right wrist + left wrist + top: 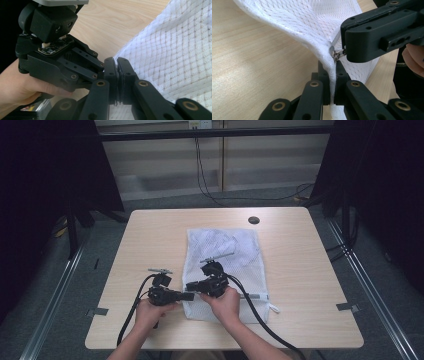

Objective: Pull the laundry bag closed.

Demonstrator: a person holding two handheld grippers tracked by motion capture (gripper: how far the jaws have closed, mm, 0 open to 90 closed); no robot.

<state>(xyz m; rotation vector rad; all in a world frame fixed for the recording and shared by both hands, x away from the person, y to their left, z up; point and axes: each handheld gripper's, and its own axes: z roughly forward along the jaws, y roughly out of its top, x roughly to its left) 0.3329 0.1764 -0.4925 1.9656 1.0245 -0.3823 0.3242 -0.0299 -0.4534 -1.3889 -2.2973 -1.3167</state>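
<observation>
In the high view, a white mesh bag (223, 270) lies flat near the middle of the wooden surface (300, 270), with its long side pointing away from the person. Both hands are at the near left corner of the bag. The left gripper (189, 296) comes from the left and the right gripper (192, 286) from the right, and their tips meet at the bag's left edge. A small dark round hole (253, 220) sits in the surface beyond the bag. In the left gripper view, the left gripper (331, 75) has its jaws closed on the white seam at the edge of the mesh bag (312, 22), which is lifted a little off the surface. Just above, the right gripper (344, 52) pinches the small metal zipper pull (337, 53) between its closed jaws. In the right gripper view, the right gripper (117, 67) has its jaws pressed together with no visible gap; the mesh bag (175, 57) spreads to the right, and the left gripper (103, 65) touches from the left, held by a hand (22, 87).
</observation>
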